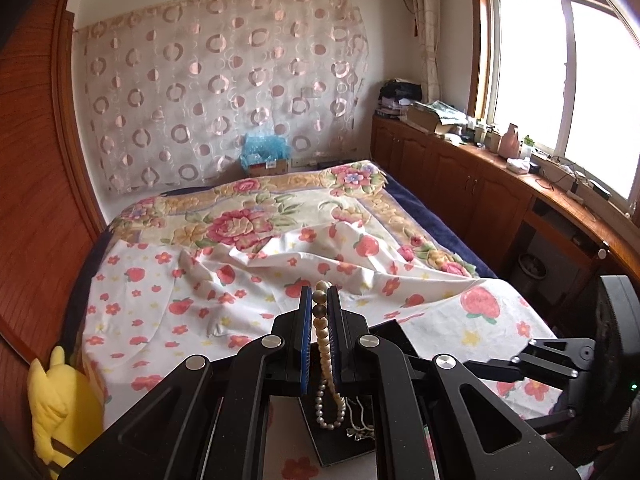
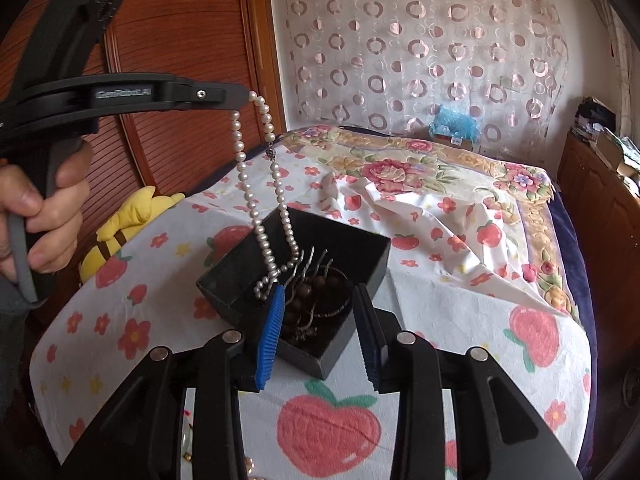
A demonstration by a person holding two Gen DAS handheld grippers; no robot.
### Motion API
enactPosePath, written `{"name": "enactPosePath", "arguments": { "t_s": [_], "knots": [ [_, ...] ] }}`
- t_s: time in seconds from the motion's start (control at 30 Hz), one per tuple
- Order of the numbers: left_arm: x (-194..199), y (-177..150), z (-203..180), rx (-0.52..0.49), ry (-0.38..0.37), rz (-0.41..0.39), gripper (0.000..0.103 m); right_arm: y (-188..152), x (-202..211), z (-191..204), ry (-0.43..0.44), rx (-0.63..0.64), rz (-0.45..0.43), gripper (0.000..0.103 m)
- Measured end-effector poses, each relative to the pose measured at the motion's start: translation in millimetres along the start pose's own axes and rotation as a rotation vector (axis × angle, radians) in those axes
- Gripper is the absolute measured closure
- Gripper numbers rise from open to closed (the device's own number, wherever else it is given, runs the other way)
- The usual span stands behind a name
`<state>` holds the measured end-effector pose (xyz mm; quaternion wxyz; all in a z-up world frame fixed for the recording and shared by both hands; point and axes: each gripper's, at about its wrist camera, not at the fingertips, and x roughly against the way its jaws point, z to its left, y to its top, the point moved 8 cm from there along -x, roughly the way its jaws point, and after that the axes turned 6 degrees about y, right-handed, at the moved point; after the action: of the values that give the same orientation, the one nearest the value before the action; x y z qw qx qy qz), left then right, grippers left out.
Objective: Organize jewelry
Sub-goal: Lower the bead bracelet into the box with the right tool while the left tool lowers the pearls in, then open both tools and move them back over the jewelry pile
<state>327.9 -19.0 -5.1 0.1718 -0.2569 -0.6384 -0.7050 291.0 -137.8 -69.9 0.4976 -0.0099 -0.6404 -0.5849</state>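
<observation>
bed [image 1: 248,216]: ahead of me, under a strawberry-print sheet [image 2: 420,308] and a floral blanket [image 1: 240,224]
yellow plush toy [image 1: 60,408]: wedged between the bed's corner and the wooden wardrobe [image 1: 36,208]
wall hanging [image 1: 224,92]: sheer fabric with pink rings, behind the bed
window [image 1: 560,76]: bright, above my cluttered wooden cabinets [image 1: 452,176]
</observation>
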Motion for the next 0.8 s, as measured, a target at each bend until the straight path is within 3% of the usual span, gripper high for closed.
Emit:
{"name": "enactPosePath", "arguments": {
  "t_s": [0.2, 0.27, 0.33, 0.8],
  "knots": [
    [3, -5, -1, -0.013, 0.015, -0.002, 0.095, -20, 3, -3, -0.013, -0.014, 0.012, 0.065],
    [8, -9, -3, -0.019, 0.025, -0.004, 0.091, -28, 6, -3, -0.026, -0.015, 0.01, 0.065],
    [16, -20, -5, -0.026, 0.029, -0.014, 0.081, -37, 10, -4, -0.039, -0.016, 0.005, 0.065],
    [54, -102, -20, -0.057, -0.008, 0.043, 0.079, -102, 35, -4, -0.033, -0.066, 0.082, 0.065]
  ]
}}
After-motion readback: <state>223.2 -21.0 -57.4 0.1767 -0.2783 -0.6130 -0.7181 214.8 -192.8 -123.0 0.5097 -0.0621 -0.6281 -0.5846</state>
